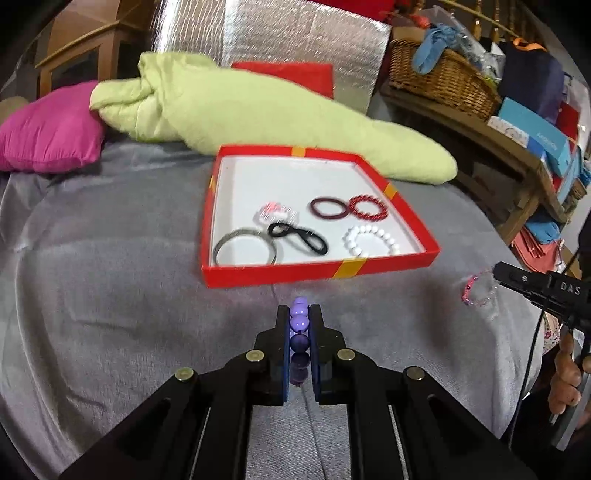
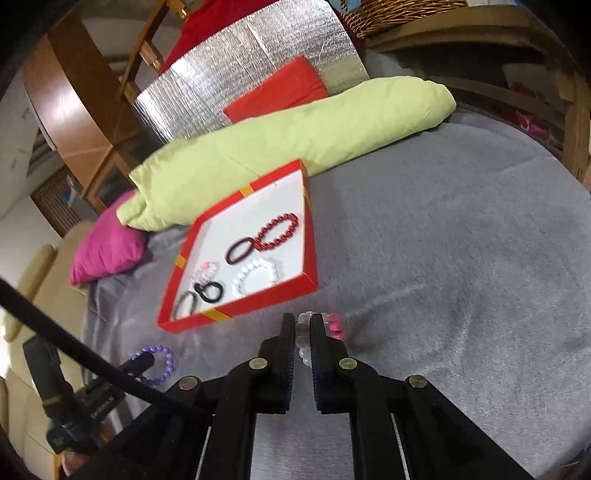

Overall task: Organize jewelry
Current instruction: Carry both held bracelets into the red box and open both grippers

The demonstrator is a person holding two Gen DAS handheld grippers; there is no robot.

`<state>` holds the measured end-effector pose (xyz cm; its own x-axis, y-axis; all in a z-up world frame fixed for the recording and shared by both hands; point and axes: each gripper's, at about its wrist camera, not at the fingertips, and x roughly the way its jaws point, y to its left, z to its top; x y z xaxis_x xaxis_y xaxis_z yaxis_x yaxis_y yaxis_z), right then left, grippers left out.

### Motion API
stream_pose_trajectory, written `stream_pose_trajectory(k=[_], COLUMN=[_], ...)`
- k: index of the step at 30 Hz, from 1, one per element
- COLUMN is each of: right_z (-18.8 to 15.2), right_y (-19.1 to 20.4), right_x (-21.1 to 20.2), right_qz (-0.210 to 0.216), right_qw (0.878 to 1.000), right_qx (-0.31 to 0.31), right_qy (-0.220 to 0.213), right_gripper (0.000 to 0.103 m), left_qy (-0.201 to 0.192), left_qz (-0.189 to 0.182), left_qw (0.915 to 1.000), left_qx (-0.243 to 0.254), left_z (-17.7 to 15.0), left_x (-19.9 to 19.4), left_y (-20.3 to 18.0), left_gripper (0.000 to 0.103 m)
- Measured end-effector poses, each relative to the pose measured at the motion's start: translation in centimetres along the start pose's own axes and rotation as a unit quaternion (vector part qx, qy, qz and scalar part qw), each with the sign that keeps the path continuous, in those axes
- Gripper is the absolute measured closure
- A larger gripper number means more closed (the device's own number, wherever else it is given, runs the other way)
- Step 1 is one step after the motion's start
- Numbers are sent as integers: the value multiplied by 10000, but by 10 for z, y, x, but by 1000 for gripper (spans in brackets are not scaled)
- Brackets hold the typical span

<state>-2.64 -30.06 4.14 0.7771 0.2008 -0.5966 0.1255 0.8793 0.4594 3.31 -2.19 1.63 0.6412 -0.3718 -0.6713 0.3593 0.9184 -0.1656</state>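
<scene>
A red box lid (image 1: pixel 391 264) (image 2: pixel 310 206) with a white floor lies on the grey blanket and holds several bracelets and hair ties. My left gripper (image 1: pixel 300 312) is shut on a purple bead bracelet (image 1: pixel 299 323), just in front of the box; the bracelet also shows in the right wrist view (image 2: pixel 162 363). My right gripper (image 2: pixel 303 319) is shut on a clear and pink bead bracelet (image 2: pixel 334 326), right of the box; it also shows in the left wrist view (image 1: pixel 476 291).
A lime-green pillow (image 1: pixel 258 110) lies behind the box, with a magenta cushion (image 1: pixel 48 129) to its left. A wooden bench with a wicker basket (image 1: pixel 443 77) and boxes stands at the right. A silver foil panel (image 1: pixel 277 33) stands behind.
</scene>
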Motion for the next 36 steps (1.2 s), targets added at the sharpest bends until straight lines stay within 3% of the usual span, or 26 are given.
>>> stream_pose_trajectory(k=[5, 9, 15, 19, 30, 33, 34, 36], right_z=[13, 37, 92, 117, 142, 142, 142, 143], right_y=[6, 14, 43, 61, 69, 63, 59, 49], right_x=[2, 13, 75, 122, 194, 203, 203, 200], right_qz=[404, 775, 1082, 1188, 1063, 777, 646, 527], right_qw=[9991, 9967, 9939, 9921, 9923, 9955, 9965, 9970], right_qx=[91, 162, 154, 191, 175, 82, 86, 204], right_qy=[-112, -180, 136, 359, 607, 541, 519, 523], right_gripper=[94, 94, 94, 94, 94, 92, 90, 76], left_qy=[-15, -68, -220, -122, 122, 202, 221, 329], left_qz=[-212, -311, -214, -320, -93, -24, -19, 130], left_qw=[9997, 9994, 9995, 9989, 9995, 9995, 9996, 9993], left_qx=[-69, -168, 4, -326, -268, -228, -201, -103], left_z=[10, 35, 102, 133, 151, 149, 149, 146], left_x=[0, 2, 21, 61, 125, 133, 135, 138], left_y=[1, 10, 18, 37, 47, 45, 44, 40], left_gripper=[93, 93, 93, 93, 93, 93, 91, 70])
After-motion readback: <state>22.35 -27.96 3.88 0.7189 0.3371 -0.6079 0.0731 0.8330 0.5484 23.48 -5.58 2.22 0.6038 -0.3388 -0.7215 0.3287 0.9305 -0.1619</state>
